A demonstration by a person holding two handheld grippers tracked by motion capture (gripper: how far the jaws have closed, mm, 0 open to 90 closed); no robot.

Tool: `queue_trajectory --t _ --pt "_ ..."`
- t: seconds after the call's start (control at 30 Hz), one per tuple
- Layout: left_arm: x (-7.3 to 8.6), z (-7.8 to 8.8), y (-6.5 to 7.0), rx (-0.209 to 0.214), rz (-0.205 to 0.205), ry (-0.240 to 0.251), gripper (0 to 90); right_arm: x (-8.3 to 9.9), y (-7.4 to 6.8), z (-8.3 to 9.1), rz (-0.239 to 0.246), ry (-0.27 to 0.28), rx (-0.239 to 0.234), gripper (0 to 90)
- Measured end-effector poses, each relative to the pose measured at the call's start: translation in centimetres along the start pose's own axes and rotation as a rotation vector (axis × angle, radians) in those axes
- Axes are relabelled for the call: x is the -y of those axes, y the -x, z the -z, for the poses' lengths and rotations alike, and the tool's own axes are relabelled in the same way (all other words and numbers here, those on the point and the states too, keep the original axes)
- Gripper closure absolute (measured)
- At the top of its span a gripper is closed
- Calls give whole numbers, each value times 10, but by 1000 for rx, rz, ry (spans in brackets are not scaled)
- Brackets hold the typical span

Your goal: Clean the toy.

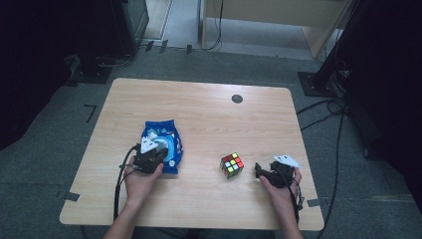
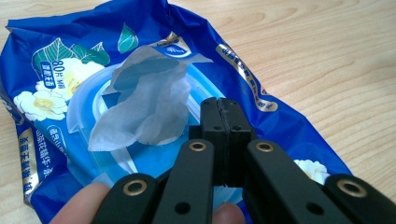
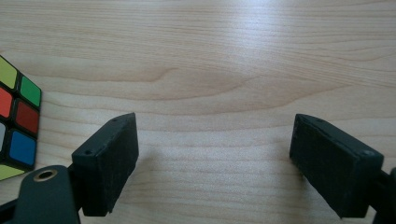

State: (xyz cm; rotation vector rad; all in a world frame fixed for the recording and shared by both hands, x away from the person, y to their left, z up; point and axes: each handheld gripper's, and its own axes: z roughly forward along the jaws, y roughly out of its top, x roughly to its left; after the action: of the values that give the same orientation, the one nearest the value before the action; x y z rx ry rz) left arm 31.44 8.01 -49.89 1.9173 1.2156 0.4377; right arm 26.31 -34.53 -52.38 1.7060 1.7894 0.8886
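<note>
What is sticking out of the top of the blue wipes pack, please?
A crumpled white wipe stands up from the round opening of the blue wipes pack. The shut left gripper covers its near edge, so any pinch is hidden.

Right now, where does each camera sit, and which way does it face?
High view: above the person's side, looking forward and down on the table; forearms, both hands show.
Left gripper view: on the left gripper, jaws shut, facing the wipes pack and its tissue; fingertips show.
Right gripper view: on the right gripper, open, facing bare wood; cube at left.
High and right views share the cube.
</note>
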Motion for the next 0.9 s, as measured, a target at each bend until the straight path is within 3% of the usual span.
queue_trajectory --t 0.47,0.6,0.63,0.7,0.9 --pt "-15 29 -14 -21 -48 130 900 0 0 0 -1 3 12 161" --pt "-15 28 -12 9 -16 109 900 0 0 0 1 5 12 162" --pt "-14 26 -12 7 -12 98 836 0 0 0 1 6 12 162" --pt "-12 21 -11 -9 -4 80 727 0 -1 0 -2 4 12 162" --pt "-10 15 -9 -131 -29 52 635 0 0 0 1 5 8 162"
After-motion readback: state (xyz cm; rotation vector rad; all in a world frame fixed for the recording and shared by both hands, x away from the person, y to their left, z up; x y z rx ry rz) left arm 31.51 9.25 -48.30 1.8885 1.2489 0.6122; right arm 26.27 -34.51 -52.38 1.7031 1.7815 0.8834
